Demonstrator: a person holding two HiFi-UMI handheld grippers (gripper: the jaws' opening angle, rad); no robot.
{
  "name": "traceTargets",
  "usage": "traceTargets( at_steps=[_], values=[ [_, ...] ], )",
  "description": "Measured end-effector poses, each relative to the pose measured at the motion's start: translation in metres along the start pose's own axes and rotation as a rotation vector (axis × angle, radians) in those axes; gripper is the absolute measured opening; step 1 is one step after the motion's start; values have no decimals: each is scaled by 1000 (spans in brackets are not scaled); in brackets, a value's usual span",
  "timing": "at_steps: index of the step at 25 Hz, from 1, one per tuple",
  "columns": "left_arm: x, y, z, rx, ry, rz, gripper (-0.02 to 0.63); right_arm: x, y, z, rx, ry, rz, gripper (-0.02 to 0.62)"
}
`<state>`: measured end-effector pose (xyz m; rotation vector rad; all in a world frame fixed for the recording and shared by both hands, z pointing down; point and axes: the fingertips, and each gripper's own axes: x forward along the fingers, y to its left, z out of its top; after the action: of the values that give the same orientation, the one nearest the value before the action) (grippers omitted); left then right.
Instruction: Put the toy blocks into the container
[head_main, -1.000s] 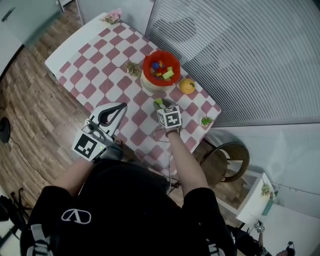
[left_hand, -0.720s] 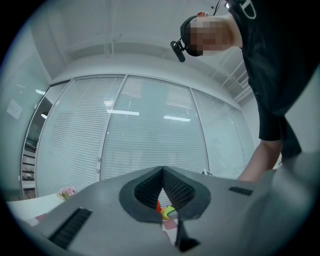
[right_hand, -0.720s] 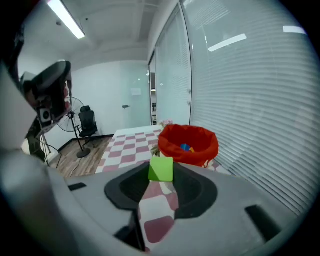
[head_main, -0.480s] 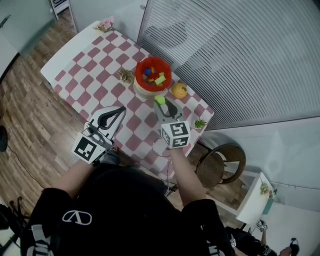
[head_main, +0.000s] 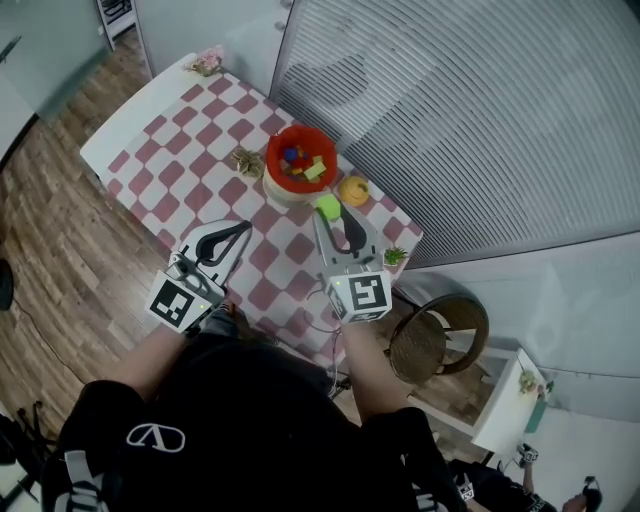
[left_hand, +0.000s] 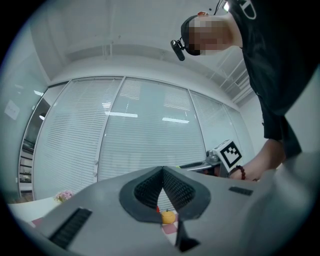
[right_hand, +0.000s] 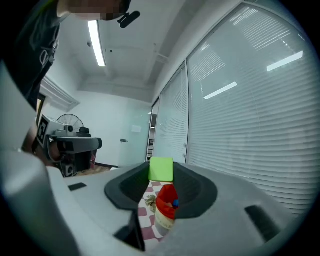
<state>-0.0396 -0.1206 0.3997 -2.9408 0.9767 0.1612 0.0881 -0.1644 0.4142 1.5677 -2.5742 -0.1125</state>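
Clamping green block (right_hand: 161, 169), right gripper (head_main: 329, 211) risen nearer red container (head_main: 271, 163); left gripper (head_main: 243, 229) clenched empty.

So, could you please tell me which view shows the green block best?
The right gripper view: the green block sits large, clamped at the right gripper's jaw tips. The head view shows it small; the left gripper view misses it.

Smooth plastic container (head_main: 272, 158); wood-grain floor (head_main: 50, 230)
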Motion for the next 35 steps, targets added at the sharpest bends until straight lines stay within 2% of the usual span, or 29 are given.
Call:
traceTargets(
  at_steps=[6, 12, 24, 32, 35],
  values=[
    [-3, 1, 1, 4, -3, 6, 6, 25, -11, -7, 13, 6, -4, 150],
    [-8, -1, -1, -4, 2, 14, 6, 75, -30, -20, 4, 49, 2, 150],
    [-21, 9, -9, -13, 22, 48, 6, 171, -68, -77, -8, 247, 4, 150],
    [-27, 14, -13, -18, 37, 64, 6, 188, -76, -100, 10, 316, -2, 150],
    [-27, 16, -13, -15, 37, 67, 6, 188, -76, -123, 27, 382, 3, 150]
  ],
)
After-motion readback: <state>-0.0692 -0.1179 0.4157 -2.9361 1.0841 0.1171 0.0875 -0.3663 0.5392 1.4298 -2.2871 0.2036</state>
